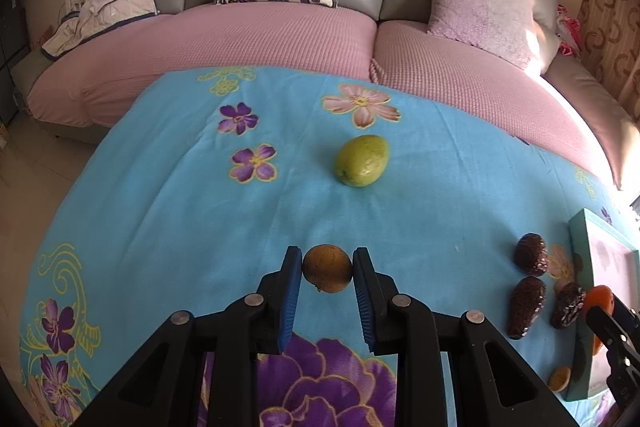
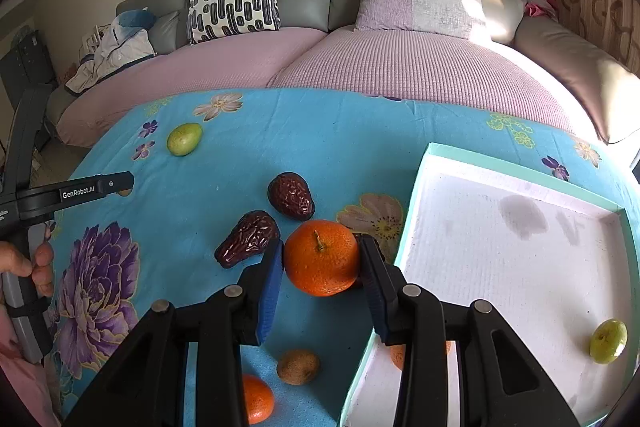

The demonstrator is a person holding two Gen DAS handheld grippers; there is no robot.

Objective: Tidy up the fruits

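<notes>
My left gripper [image 1: 328,253] is shut on a small round brown fruit [image 1: 327,275], pads pressed to both its sides, over the blue flowered cloth [image 1: 180,207]. A green fruit [image 1: 362,161] lies farther ahead on the cloth. My right gripper [image 2: 321,242] is shut on an orange [image 2: 322,263] just left of the white tray [image 2: 500,267] with its teal rim. Two dark wrinkled dates [image 2: 291,195] [image 2: 248,239] lie beside the orange. In the tray's near right corner rests another green fruit [image 2: 608,341]. The left gripper [image 2: 100,186] shows at the far left.
A second brown fruit [image 2: 298,367] and another orange [image 2: 256,399] lie under my right gripper. Part of an orange fruit [image 2: 398,355] shows inside the tray behind a finger. A hand [image 2: 40,267] grips the left handle. Behind the cloth stands a pink-covered sofa [image 2: 360,67] with cushions.
</notes>
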